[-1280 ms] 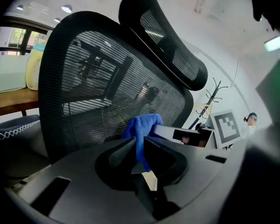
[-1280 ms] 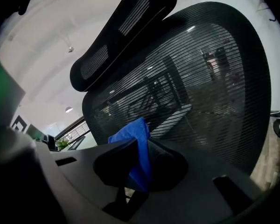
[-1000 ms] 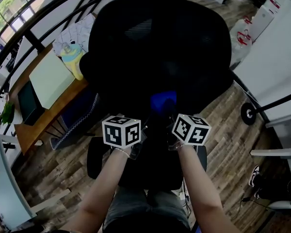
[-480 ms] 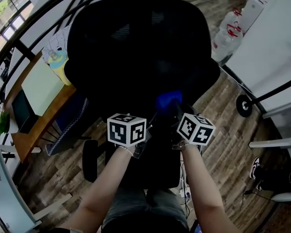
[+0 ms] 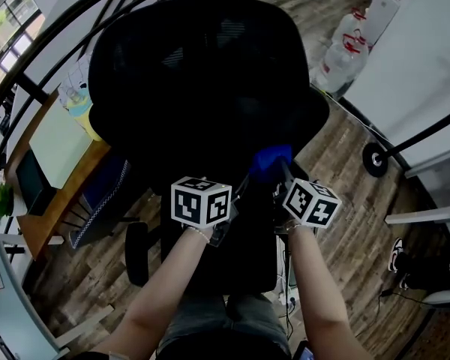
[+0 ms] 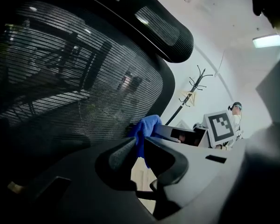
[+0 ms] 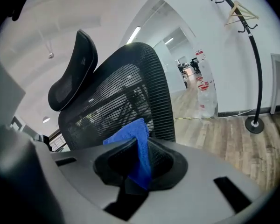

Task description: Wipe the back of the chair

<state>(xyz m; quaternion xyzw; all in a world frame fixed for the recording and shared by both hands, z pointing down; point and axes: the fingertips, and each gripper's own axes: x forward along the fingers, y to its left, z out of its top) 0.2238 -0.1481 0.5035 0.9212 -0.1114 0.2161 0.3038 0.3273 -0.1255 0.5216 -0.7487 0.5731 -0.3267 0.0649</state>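
A black mesh office chair back [image 5: 202, 73] fills the head view, with its headrest [image 7: 72, 78] on top. A blue cloth [image 5: 271, 160] presses against the lower right edge of the mesh. My right gripper [image 7: 140, 149] is shut on it, and the cloth [image 7: 130, 135] sticks up between the jaws towards the mesh [image 7: 126, 92]. My left gripper [image 6: 139, 146] hovers close to the mesh [image 6: 74, 87], left of the cloth [image 6: 148, 125]. Its jaws stand almost together with nothing gripped. The marker cubes [image 5: 201, 201] [image 5: 312, 202] show below the chair back.
A wooden desk [image 5: 97, 156] with a pale green mat [image 5: 52, 137] stands left of the chair. Water bottles [image 5: 349, 40] and a coat stand base [image 5: 375, 160] are on the wood floor at right. A black railing [image 5: 37, 51] curves behind. The chair base [image 5: 137, 253] is near my legs.
The right gripper has slid the blue cloth rightward along the lower chair back to its right edge. The left gripper drifted right with it. The chair has shifted left in the head view.
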